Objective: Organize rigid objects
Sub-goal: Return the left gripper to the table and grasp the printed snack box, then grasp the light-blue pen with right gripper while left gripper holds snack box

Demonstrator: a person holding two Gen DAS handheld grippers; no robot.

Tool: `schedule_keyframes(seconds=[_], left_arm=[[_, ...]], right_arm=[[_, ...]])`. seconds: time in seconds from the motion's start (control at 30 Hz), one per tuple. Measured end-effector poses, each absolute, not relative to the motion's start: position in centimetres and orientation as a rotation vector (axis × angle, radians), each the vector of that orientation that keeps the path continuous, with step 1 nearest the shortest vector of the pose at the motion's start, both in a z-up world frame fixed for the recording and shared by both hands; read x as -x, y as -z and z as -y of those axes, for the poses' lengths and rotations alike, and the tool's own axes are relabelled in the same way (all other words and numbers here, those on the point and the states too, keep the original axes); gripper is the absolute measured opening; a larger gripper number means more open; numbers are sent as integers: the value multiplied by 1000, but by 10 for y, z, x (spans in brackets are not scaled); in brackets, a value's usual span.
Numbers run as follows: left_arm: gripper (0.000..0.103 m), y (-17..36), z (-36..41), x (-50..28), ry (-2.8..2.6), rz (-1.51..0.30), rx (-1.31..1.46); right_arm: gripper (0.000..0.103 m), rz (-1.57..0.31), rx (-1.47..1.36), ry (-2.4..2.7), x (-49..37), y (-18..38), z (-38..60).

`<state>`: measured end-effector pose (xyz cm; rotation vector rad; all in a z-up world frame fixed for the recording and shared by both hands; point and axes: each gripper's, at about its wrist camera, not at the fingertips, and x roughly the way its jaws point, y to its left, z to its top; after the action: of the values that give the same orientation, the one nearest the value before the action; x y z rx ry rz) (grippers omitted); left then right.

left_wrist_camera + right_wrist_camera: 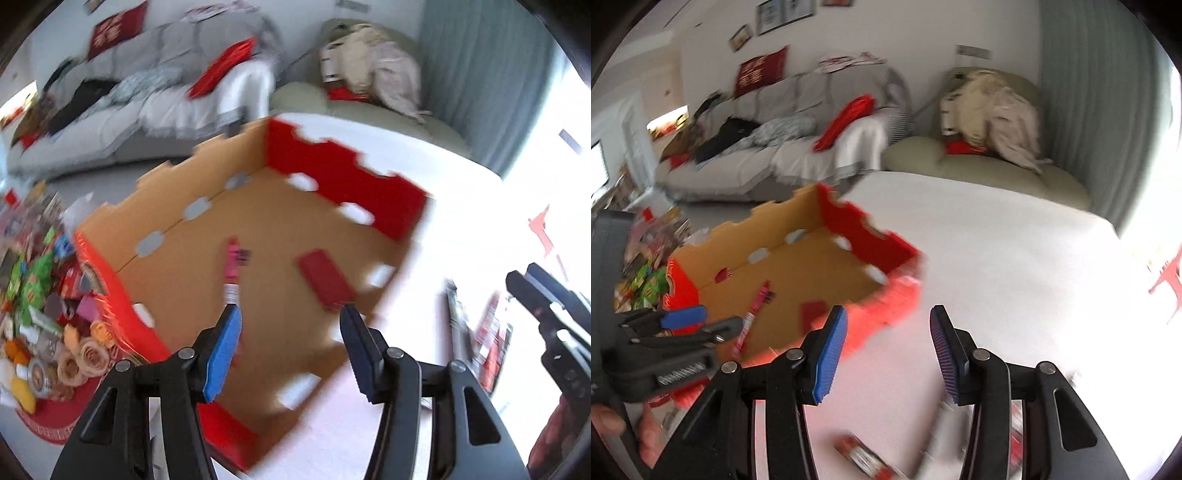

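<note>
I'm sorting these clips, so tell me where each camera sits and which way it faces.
Left wrist: on the left gripper, tilted down into the box; right gripper at right edge.
Right wrist: on the right gripper, facing the table; left gripper and a hand at left.
Shared: box, pink tube, sofa.

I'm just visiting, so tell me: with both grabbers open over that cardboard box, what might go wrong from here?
1. The left gripper and right gripper sit close together near the cardboard box; they might bump.
2. A gripper could catch the box's low notched wall and shove it across the white table.
3. More items lie blurred at the table's near edge; a hurried reach may knock them off.
</note>
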<state>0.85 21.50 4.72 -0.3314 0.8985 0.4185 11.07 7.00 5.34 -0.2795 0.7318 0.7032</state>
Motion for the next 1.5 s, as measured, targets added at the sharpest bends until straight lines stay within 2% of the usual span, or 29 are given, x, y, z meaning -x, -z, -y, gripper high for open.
schedule_keyframes(seconds=[0.17,0.47,0.67,0.73,0.83,1.03,1.2,1.37,1.4,1.43,1.5], left_arm=[[60,-49,-146,-11,-234,-895,188],[60,4,-83,-44,-30,-1007,-41],[69,30,-82,-53,55,-1077,-68],[78,33,-85,-51,83,-1074,-37],[80,44,-82,-45,125,-1086,-49],[80,42,-71,-43,130,-1048,-100],[81,44,-75,-62,113,-1083,-44],[72,41,-78,-53,36,-1074,5],[72,41,-78,-52,27,-1074,9],[71,40,-79,-48,17,-1073,12],[71,39,-78,-48,2,-1076,21]], right_arm=[[48,-786,235,-585,-97,-44,11],[48,-1071,30,-451,-59,15,136],[48,-1114,-7,-517,-47,29,127],[48,-1116,12,-520,-46,32,121],[48,-1131,8,-507,-49,40,119],[48,-1147,-9,-473,-55,48,123],[49,-1139,-2,-468,-58,48,122],[51,-1112,74,-450,-58,49,110],[50,-1095,106,-447,-56,49,106],[36,-1088,118,-447,-55,49,105],[18,-1082,128,-476,-56,49,102]])
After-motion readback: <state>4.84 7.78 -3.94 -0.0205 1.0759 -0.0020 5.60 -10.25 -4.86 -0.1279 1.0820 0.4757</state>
